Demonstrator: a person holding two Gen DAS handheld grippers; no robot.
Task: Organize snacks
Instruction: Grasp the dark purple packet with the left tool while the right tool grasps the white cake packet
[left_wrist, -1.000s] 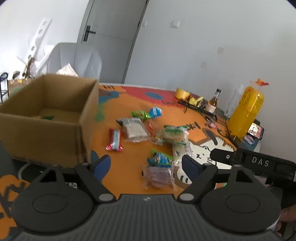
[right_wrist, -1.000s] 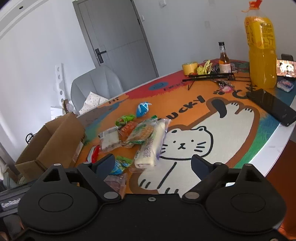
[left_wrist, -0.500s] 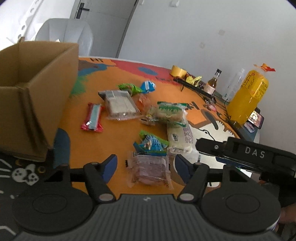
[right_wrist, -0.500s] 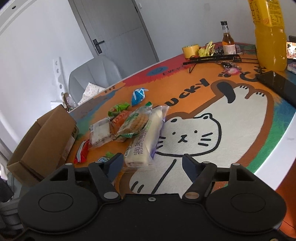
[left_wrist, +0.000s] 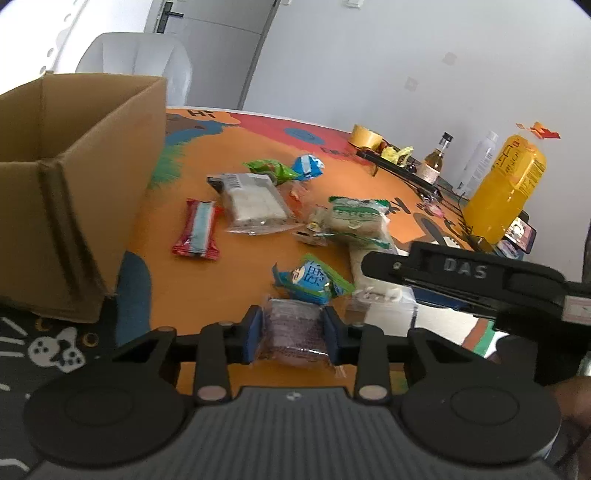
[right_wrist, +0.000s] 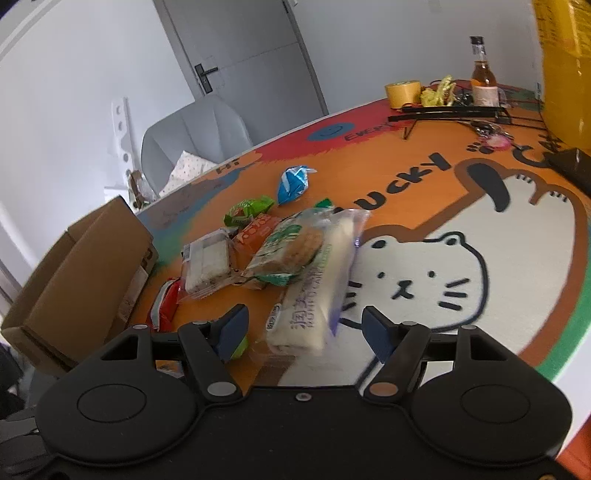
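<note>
The left gripper (left_wrist: 293, 334) is clamping a clear-wrapped brownish snack (left_wrist: 293, 328) at the table's near edge; only the left wrist view is showing this grasp. The right gripper (right_wrist: 304, 330) is hovering with jaws wide over a long white pack (right_wrist: 314, 295), which is lying right of the cardboard box (right_wrist: 85, 280).
</note>
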